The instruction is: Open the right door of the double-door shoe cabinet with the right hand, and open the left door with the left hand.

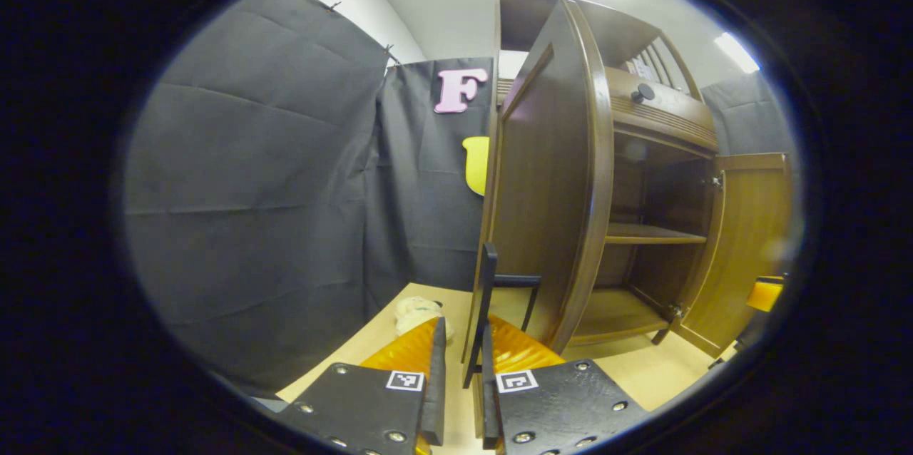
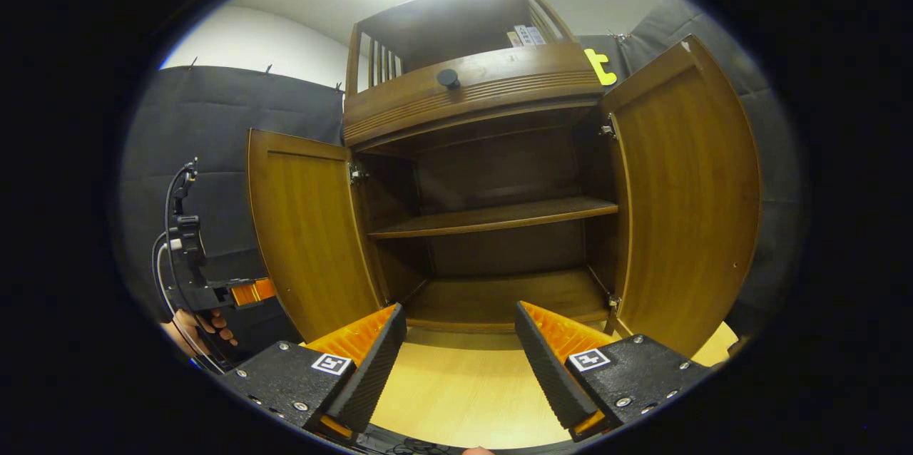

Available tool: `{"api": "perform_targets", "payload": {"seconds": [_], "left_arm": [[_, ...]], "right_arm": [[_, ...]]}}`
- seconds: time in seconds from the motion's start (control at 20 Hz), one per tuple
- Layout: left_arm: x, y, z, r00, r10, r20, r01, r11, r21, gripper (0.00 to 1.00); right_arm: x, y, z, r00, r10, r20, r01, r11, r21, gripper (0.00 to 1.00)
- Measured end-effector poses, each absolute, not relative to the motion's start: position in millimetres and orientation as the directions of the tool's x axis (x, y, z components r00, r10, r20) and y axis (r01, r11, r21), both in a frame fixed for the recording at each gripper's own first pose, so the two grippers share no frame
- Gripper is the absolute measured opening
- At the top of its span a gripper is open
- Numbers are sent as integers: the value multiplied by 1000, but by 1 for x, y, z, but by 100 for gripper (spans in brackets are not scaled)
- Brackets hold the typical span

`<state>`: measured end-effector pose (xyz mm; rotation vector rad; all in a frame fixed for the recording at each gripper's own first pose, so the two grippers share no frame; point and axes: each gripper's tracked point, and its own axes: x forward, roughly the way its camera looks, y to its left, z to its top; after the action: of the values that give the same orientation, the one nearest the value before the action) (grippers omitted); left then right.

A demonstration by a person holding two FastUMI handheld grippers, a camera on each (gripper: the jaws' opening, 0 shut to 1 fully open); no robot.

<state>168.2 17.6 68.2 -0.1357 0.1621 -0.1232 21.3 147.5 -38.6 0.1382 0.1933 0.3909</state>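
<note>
Pinching L door handle (image 1: 485, 298); R gripper (image 2: 460, 355) wide.

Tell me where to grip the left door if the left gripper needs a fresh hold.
On its black handle, a thin bar standing off the left door near the free edge. Come from the front, fingers either side of the upright bar; the gap behind it leaves room. The left gripper already sits there, nearly shut around it. The door panel looks too broad to pinch.

At the lower middle of your left gripper view, a small crumpled white object (image 1: 414, 312) lies on the pale wooden desk (image 1: 642, 376), near the black cloth wall (image 1: 250, 191).
</note>
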Motion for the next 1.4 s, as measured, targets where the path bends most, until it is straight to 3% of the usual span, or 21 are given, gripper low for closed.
{"api": "perform_targets", "payload": {"seconds": [0.15,0.25,0.3,0.45,0.6,0.65,0.7,0.75,0.8,0.85,0.9,1.1,1.4], "left_arm": [[163,19,73,982,-131,-136,116,987,-109,21],[160,21,75,985,-116,-127,104,990,-93,21],[159,22,77,987,-104,-122,94,992,-83,22],[159,25,77,993,-49,-105,43,997,-62,22],[156,25,78,996,-14,-86,8,998,-67,25],[153,27,79,997,-9,-80,3,997,-73,17],[152,29,79,997,7,-77,-12,997,-71,21],[151,30,79,997,16,-73,-21,997,-72,25],[149,28,82,998,14,-64,-19,997,-81,25],[147,24,86,999,7,-52,-12,996,-88,17],[145,20,88,999,0,-43,-4,996,-89,17],[131,5,94,999,-41,-25,38,995,-96,26],[114,-21,102,996,-88,-4,87,989,-123,25]], "right_arm": [[24,148,-39,913,372,-168,-346,924,161,95],[26,145,-40,919,356,-172,-331,931,156,91],[25,145,-39,922,347,-171,-324,934,150,95],[17,134,-35,932,328,-158,-305,940,149,91],[8,114,-25,942,307,-132,-291,948,133,95],[5,106,-23,944,304,-129,-289,949,124,95],[0,99,-22,943,304,-132,-290,950,118,91],[-6,90,-20,944,302,-133,-288,951,115,95],[-12,79,-16,947,295,-126,-282,953,111,95],[-18,67,-10,951,285,-116,-273,956,109,91],[-31,60,-10,955,276,-108,-265,958,107,95],[-53,15,-1,970,224,-98,-215,972,93,91],[-87,-25,1,982,163,-90,-154,983,97,95]]}}
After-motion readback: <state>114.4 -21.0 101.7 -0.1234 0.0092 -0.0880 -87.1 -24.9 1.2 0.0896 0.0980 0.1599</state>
